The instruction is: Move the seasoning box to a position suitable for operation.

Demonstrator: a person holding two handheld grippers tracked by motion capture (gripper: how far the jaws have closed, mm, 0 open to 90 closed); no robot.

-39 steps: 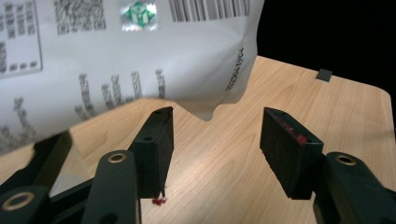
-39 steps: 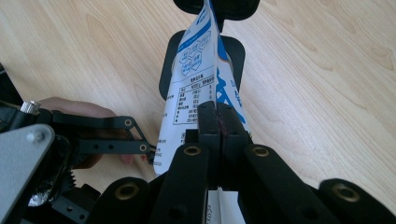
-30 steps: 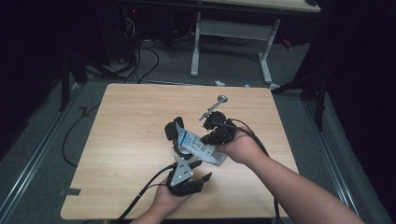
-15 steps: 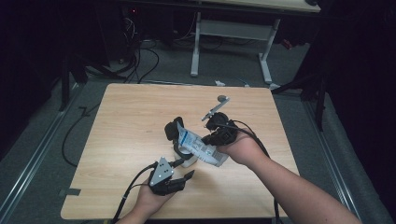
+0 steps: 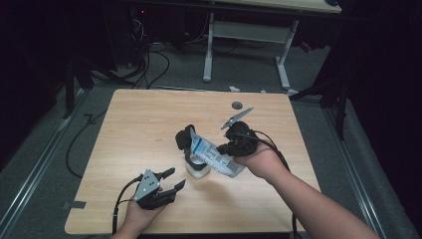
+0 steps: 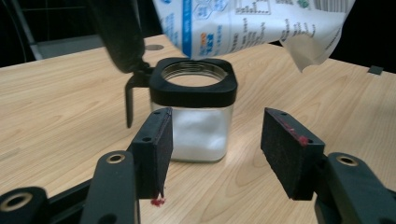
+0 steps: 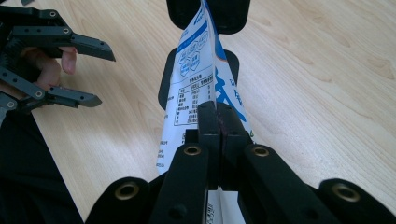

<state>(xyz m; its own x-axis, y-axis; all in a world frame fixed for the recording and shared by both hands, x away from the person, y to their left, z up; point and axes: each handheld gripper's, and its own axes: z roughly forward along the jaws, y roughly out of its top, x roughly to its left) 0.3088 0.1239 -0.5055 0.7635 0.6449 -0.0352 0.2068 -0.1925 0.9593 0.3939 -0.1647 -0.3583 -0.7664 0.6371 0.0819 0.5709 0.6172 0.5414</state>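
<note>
Partly hidden behind the tilted pouch (image 5: pixel 214 153), the glass jar (image 5: pixel 197 168) shows little more than its pale lower body in the high view; the left gripper view gives it whole — a square, clear-walled jar (image 6: pixel 196 122) with a black rim, open at the top and holding white powder in its lower half. A dark shape with a thin black tab stands against the jar's far-left corner, cut off at the top edge, and what it is cannot be made out.

Printing on the pouch (image 6: pixel 243 21) is too small and blurred to read: white film with blue bands, a grid of little icons and a table of fine text. No brand name can be picked out. Its upper part runs out of the left gripper view.

The right tongs (image 7: pixel 217 121) are clamped tight on the pouch (image 7: pixel 196 79), the two jaws pressed together on the film. The pouch hangs slanted, its lower end just over the jar's mouth near the middle of the surface (image 5: pixel 139 124).

The left tongs (image 5: pixel 171 180) stand apart with nothing between them — low on the surface, near the front edge, pointing toward the jar but clear of it.
</note>
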